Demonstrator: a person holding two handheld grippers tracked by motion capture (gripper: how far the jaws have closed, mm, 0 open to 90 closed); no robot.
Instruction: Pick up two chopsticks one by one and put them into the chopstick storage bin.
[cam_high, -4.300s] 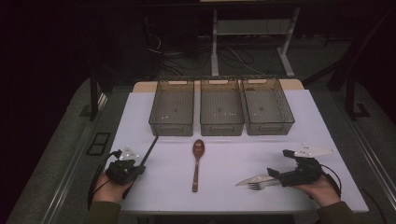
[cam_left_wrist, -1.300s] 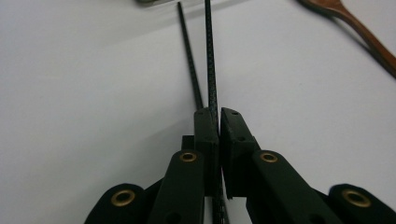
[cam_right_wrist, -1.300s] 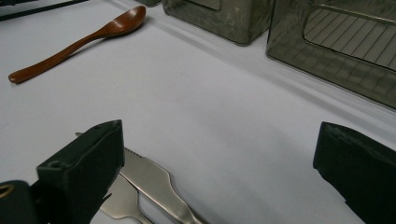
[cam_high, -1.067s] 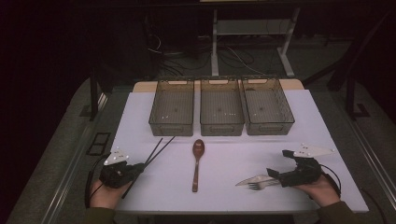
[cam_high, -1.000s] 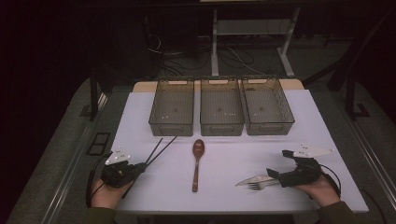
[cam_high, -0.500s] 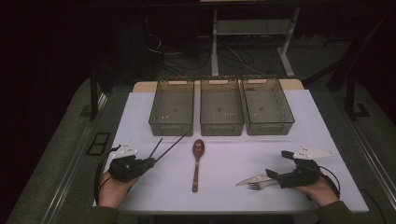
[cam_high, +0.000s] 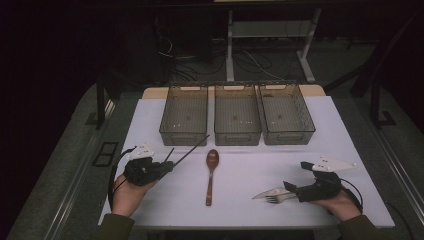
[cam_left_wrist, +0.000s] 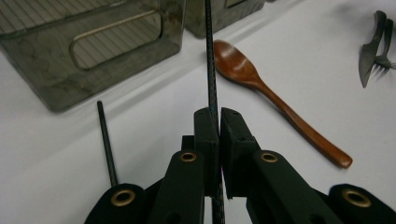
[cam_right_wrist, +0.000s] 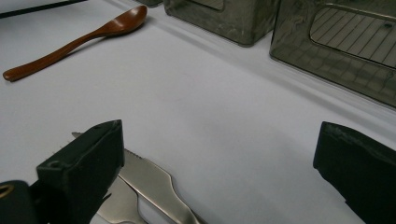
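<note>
The left tongs (cam_high: 159, 169) sit near the table's (cam_high: 350, 145) left edge, jaws clamped together on one black chopstick (cam_high: 192, 150), which slants forward from them toward the leftmost bin (cam_high: 184, 114), its tip just short of that bin's front wall. A second chopstick (cam_high: 168, 155) lies beside the jaws on their left, on the white top. To the right of these tongs lies a bare strip of table, then the wooden spoon (cam_high: 210, 175), handle toward the person, bowl toward the bins.

The right tongs (cam_high: 292, 190) rest near the front right corner with jaws wide apart, gripping nothing; a knife (cam_high: 265, 193) and a fork (cam_high: 276, 199) lie together at their tips. Ahead of them, open table runs up to the bins; between them and the spoon the surface is free.

The left gripper view shows what the high view cannot: the chopstick (cam_left_wrist: 211, 70) pinched in the narrow slit between the two pads, the loose chopstick (cam_left_wrist: 106, 142) flat on the table, and the spoon (cam_left_wrist: 275, 100) to the right. The right gripper view shows the knife's serrated blade (cam_right_wrist: 149, 179) passing by the left jaw, and the spoon (cam_right_wrist: 74, 39) far off.

Count: two chopsticks, one spoon, one knife, one fork, three bins (cam_high: 237, 112) (cam_high: 287, 112) in a row at the far side.
</note>
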